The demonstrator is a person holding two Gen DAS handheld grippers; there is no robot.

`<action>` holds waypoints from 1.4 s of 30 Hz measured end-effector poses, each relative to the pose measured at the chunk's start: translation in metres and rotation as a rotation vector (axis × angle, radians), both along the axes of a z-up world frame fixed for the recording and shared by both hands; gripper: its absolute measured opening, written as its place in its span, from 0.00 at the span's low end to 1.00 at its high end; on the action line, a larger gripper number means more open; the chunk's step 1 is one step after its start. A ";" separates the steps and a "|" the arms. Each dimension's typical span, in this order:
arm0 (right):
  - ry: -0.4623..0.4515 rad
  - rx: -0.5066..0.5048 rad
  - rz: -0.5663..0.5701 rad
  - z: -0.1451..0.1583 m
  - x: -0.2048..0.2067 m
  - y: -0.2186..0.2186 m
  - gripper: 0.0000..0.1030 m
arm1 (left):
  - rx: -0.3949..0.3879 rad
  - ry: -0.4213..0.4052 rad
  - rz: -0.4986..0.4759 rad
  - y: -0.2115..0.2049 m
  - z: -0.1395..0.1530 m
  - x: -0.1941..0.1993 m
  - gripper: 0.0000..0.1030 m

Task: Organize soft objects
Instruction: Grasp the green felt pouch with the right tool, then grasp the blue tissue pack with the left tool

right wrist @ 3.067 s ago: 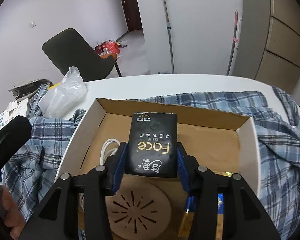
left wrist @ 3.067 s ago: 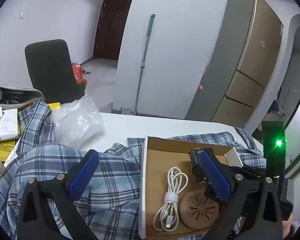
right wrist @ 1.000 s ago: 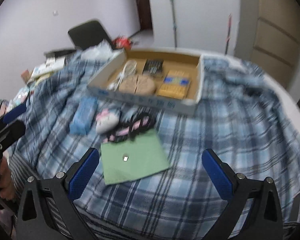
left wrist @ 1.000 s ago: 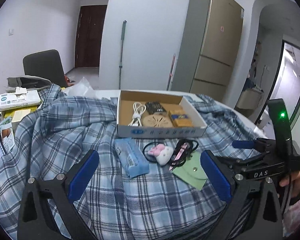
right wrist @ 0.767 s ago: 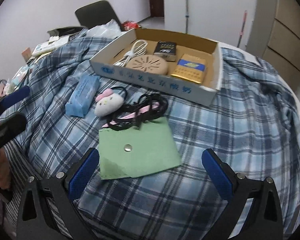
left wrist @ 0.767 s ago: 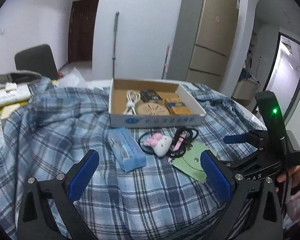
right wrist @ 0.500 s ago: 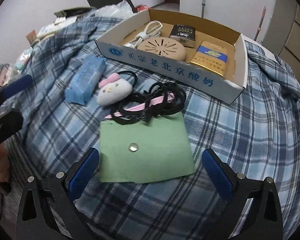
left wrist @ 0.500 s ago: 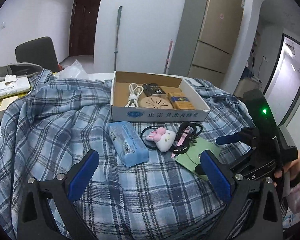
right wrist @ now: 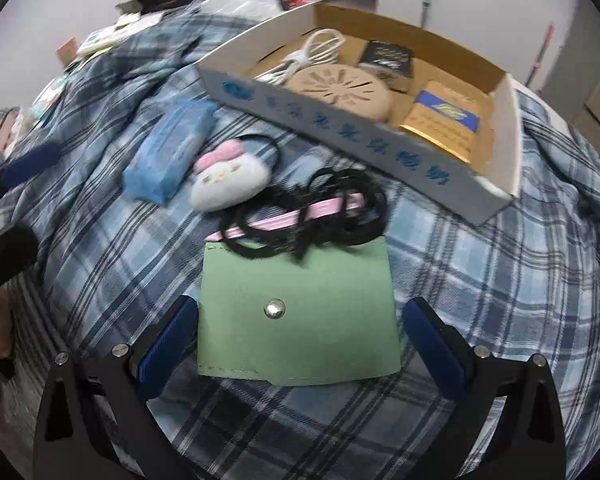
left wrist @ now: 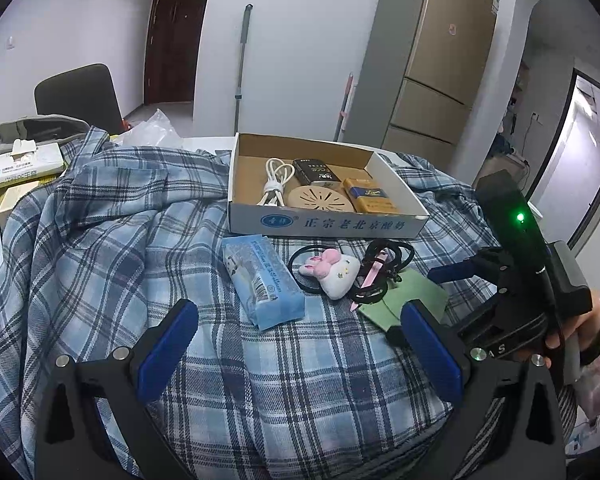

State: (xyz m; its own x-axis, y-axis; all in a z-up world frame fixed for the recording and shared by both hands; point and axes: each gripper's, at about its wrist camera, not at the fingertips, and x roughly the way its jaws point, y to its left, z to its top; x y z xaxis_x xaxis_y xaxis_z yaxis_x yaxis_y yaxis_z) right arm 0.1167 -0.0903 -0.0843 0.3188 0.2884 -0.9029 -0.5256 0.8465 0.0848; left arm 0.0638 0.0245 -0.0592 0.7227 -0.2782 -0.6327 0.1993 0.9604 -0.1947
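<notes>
Since the frame half a second ago, the right gripper [right wrist: 298,340] has closed in on the green pouch [right wrist: 296,312], which now lies between its blue fingers [right wrist: 166,338] in the lower centre of the right wrist view; the fingers stand wide apart and grip nothing. The left gripper [left wrist: 296,344] likewise hangs open and empty over the plaid shirt [left wrist: 100,256] covering the surface.

Outward from the pouch, touching its far edge, lies a tangle of black hair ties [right wrist: 312,212] with one pink clip [right wrist: 292,216]; left of it sit one plush bunny [right wrist: 230,180] and one blue tissue pack [right wrist: 172,156].

In the upper right of the right wrist view, the cardboard box [right wrist: 340,136] holds four items: one white cable [right wrist: 308,56], one round wooden disc [right wrist: 340,88], one black tissue packet [right wrist: 388,60] and one gold pack [right wrist: 444,120].

Progress appears roughly half: four things are boxed, and the pouch, ties with clip, bunny and blue pack lie outside. The pouch is probably next.
</notes>
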 end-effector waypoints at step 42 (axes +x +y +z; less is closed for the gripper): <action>-0.378 0.195 -0.360 0.067 -0.026 -0.066 0.94 | 0.072 0.039 0.130 -0.011 0.028 0.045 0.80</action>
State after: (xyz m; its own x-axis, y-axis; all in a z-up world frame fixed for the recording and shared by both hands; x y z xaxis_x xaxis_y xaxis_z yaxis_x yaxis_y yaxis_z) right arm 0.0903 -0.1566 -0.0170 0.7193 0.2516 -0.6476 -0.2304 0.9658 0.1193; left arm 0.1084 0.0134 -0.0317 0.7241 -0.1368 -0.6760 0.0663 0.9894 -0.1293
